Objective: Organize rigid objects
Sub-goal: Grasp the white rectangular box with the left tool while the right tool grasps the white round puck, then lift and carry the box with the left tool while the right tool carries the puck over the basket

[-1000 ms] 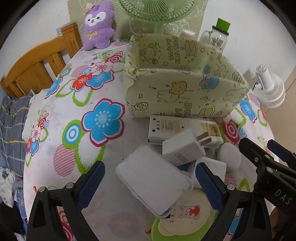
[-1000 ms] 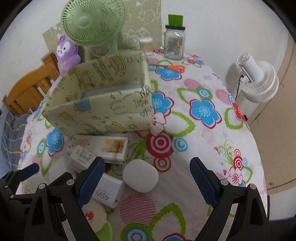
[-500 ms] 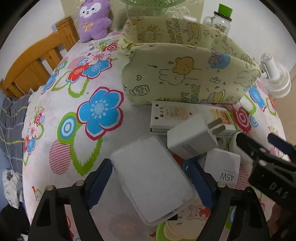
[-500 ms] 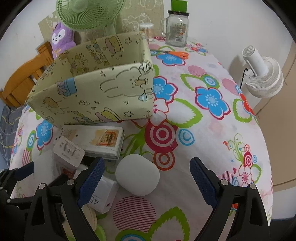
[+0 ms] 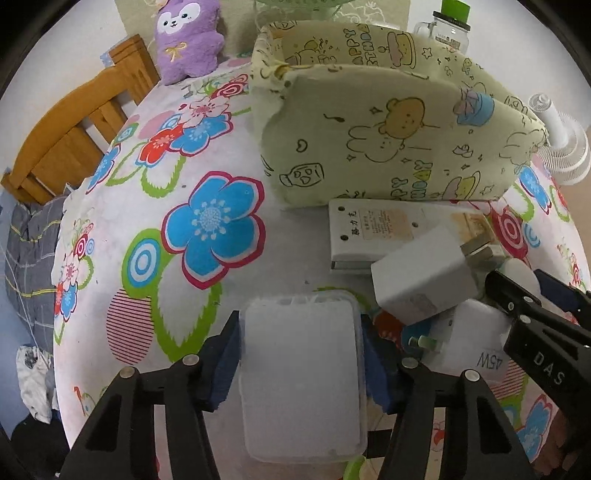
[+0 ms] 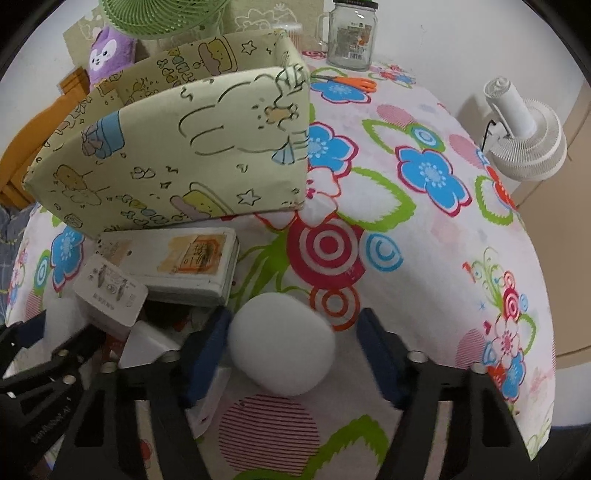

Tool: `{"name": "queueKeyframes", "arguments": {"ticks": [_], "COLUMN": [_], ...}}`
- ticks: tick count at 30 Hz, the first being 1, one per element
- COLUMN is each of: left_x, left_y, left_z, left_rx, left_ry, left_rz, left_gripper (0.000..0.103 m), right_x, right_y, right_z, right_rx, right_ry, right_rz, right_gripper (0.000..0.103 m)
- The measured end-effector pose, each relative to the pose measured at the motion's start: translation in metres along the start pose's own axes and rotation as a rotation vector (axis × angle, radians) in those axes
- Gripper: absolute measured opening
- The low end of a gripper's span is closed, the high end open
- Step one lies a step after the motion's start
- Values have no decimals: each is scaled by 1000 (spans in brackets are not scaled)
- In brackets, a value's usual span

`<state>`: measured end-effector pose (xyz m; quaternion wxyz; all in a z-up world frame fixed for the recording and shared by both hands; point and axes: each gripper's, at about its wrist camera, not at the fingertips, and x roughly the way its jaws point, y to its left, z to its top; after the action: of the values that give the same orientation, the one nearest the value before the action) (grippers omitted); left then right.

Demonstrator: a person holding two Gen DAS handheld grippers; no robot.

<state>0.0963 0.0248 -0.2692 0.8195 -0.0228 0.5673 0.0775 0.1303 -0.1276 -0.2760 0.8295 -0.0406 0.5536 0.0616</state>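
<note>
My left gripper (image 5: pixel 301 354) is shut on a translucent white plastic box (image 5: pixel 301 384) lying on the flowered tablecloth. My right gripper (image 6: pixel 291 356) straddles a white rounded case (image 6: pixel 282 341); its left pad touches the case, the right pad stands a little off it. Between the grippers lie a white plug adapter (image 5: pixel 421 275), a 45W charger (image 5: pixel 476 339) and a flat white power strip (image 6: pixel 177 264). A pale green cartoon-print storage box (image 5: pixel 388 140) stands open just behind them; it also shows in the right wrist view (image 6: pixel 184 155).
A purple plush (image 5: pixel 188 37), a green fan (image 6: pixel 162 14) and a glass jar (image 6: pixel 351 37) stand at the table's back. Orange scissors (image 6: pixel 351 82) lie near the jar. A white fan (image 6: pixel 524 129) stands off the right edge, a wooden chair (image 5: pixel 74 129) on the left.
My left gripper moved forward and closed on the plastic box. My right gripper moved forward and down around the rounded case, its jaws narrowing.
</note>
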Motion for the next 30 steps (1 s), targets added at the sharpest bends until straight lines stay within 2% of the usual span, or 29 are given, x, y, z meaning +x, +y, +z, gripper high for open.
{"name": "queueKeyframes", "arguments": {"ticks": [1, 9, 18, 30], "left_x": [0, -5, -33, -79], "left_y": [0, 5, 7, 6], "left_z": [-1, 0, 9, 13], "left_rx": [-3, -17, -16, 13], "left_ry": [0, -5, -72, -154], "left_rz": [-1, -14, -15, -34], "left_gripper": [61, 60, 61, 61], "right_x": [0, -4, -37, -89], "right_y": [3, 1, 0, 14], "right_z": [0, 1, 8, 13], "right_rx": [-15, 2, 13, -6], "right_ry": [-6, -21, -83, -169], "right_rz": [-17, -32, -41, -8], "right_gripper": [59, 58, 58, 58]}}
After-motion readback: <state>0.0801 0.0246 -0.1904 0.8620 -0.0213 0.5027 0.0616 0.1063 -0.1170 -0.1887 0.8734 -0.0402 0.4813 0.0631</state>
